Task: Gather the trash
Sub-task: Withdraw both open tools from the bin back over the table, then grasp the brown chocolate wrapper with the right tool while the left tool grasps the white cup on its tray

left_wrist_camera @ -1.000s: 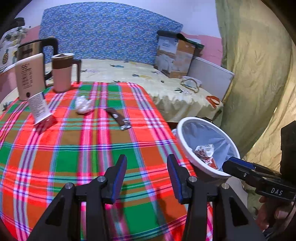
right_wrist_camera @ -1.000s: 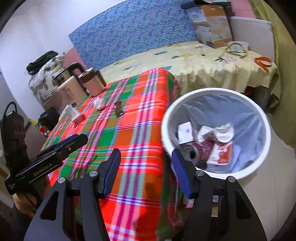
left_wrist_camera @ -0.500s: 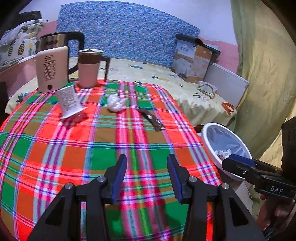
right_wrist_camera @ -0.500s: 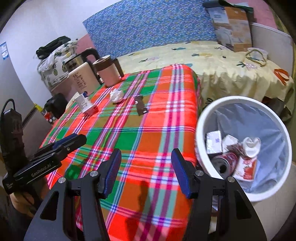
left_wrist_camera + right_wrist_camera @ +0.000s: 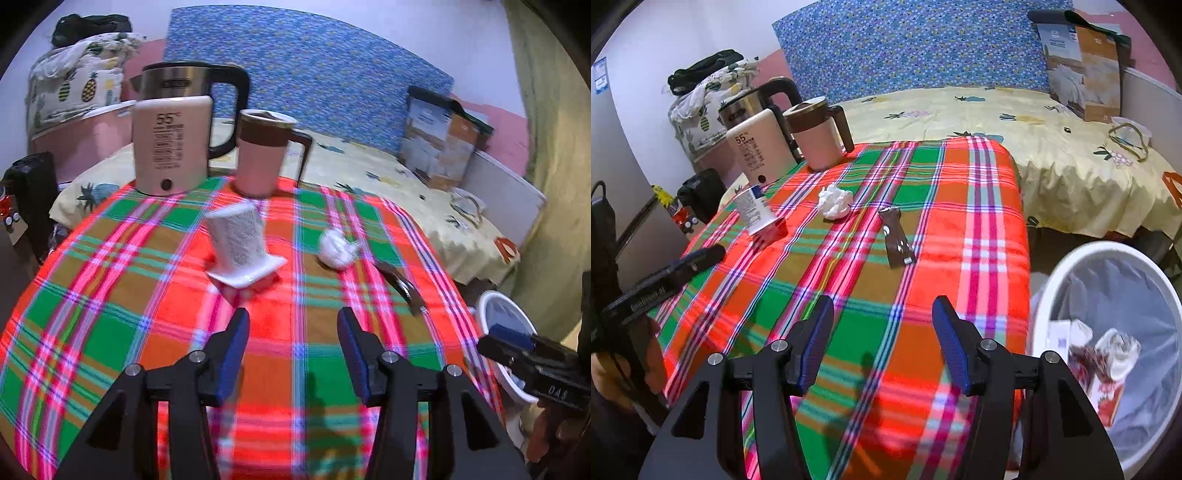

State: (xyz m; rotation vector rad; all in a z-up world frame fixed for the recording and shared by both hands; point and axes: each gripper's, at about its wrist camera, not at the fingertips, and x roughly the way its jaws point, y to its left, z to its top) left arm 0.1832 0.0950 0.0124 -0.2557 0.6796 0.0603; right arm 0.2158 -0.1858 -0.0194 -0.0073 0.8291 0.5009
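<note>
The job looks partly done: the white bin (image 5: pixel 1108 332) beside the worktop (image 5: pixel 923 314) already holds several pieces of rubbish, among them a crushed red-and-white can or wrapper, some white packaging and a small white box, all lying on its grey liner. Left to collect, by my reading, are three things on the plaid cloth: the crumpled tissue (image 5: pixel 834 202), the brown wrapper (image 5: pixel 897 242) lying flat on the bin's side of the tissue, and the white tube (image 5: pixel 753 210) standing on its cap on the tissue's other side, towards the kettle (image 5: pixel 192 88). The pink mug (image 5: pixel 260 155) and the pink box (image 5: pixel 170 146) behind the tissue look like things to keep. The left tool (image 5: pixel 293 343) is opening with nothing between its jaws; the right tool (image 5: pixel 882 328) stands half open and empty, short of the wrapper.
</note>
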